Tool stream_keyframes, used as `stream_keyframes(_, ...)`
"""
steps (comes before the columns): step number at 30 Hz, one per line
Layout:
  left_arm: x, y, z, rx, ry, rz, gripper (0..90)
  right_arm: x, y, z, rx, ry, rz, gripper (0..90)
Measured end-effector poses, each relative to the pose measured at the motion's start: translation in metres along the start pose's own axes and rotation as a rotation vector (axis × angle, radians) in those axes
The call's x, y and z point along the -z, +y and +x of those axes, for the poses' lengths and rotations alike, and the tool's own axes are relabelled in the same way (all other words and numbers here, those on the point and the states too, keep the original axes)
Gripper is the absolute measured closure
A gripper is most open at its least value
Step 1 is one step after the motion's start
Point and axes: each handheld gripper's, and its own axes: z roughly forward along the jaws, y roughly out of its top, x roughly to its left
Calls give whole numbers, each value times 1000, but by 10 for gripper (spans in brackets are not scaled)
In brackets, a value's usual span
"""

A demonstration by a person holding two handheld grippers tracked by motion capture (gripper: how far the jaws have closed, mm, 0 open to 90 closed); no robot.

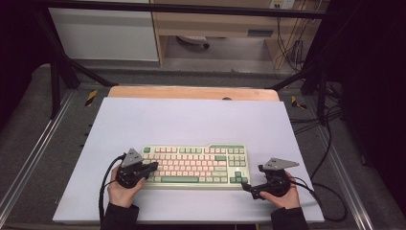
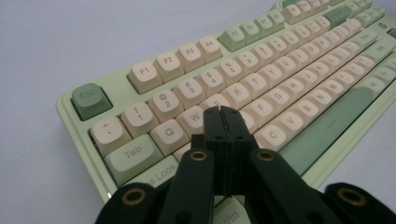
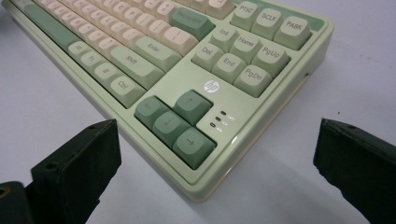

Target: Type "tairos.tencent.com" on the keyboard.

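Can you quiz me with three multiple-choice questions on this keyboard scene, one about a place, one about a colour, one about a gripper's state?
1. Where is the left gripper's tip?
A. Over the letter keys at the keyboard's left
B. Over the arrow keys
C. Off the white mat

2. What colour is the Esc key?
A. Cream
B. Dark green
C. Black

3. How do the right gripper's jaws stand?
A. Shut on a cable
B. Shut with nothing between them
C. Wide open

Answers: 1 A, its shut tip sits over the keyboard near W and E. 2 B, darker than the cream F keys. 3 C, the jaws stand far apart before the keyboard's corner.
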Motion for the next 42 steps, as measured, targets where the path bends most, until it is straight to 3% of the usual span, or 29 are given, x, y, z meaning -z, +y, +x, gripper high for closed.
stream_keyframes(9,1,0,0,3,-19,-5,900,-2,14,13,36,37,-26,106)
stream_keyframes(21,2,1,1,8,-34,-16,900,-20,36,32,38,129,-54,386)
stream_keyframes(31,2,1,1,3,-41,-16,900,-38,46,49,78,129,-33,538)
stream_keyframes(42,2,1,0,-2,-48,-19,900,-54,57,61,71,143,-24,689)
